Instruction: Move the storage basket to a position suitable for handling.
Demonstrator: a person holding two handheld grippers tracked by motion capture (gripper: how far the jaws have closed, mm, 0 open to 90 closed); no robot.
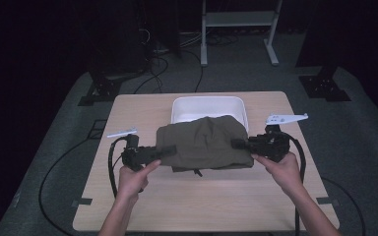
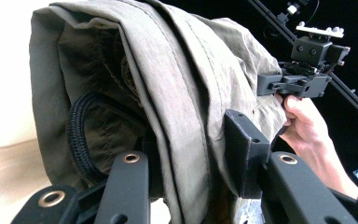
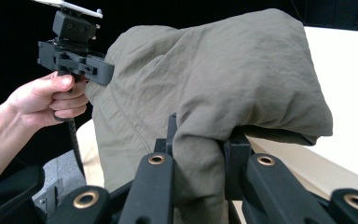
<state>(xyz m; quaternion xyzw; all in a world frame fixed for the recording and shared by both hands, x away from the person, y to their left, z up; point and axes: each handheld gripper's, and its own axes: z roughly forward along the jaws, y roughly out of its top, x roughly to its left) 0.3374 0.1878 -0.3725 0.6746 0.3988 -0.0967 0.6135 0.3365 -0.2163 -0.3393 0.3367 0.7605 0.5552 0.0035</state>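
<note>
Hanging between two grippers, a folded olive-green garment is held above the middle of the table, its far edge overlapping the near rim of a white tray that sits toward the far edge. The left gripper is clamped on the garment's left side, the cloth being bunched between its narrowed jaws in the left gripper view, where a black cord is seen in a fold. The right gripper is clamped on the garment's right side, a thick fold being pinched between its jaws in the right gripper view. Each gripper is held by a hand from the near edge of the table, the right hand being beside the garment's right end.
</note>
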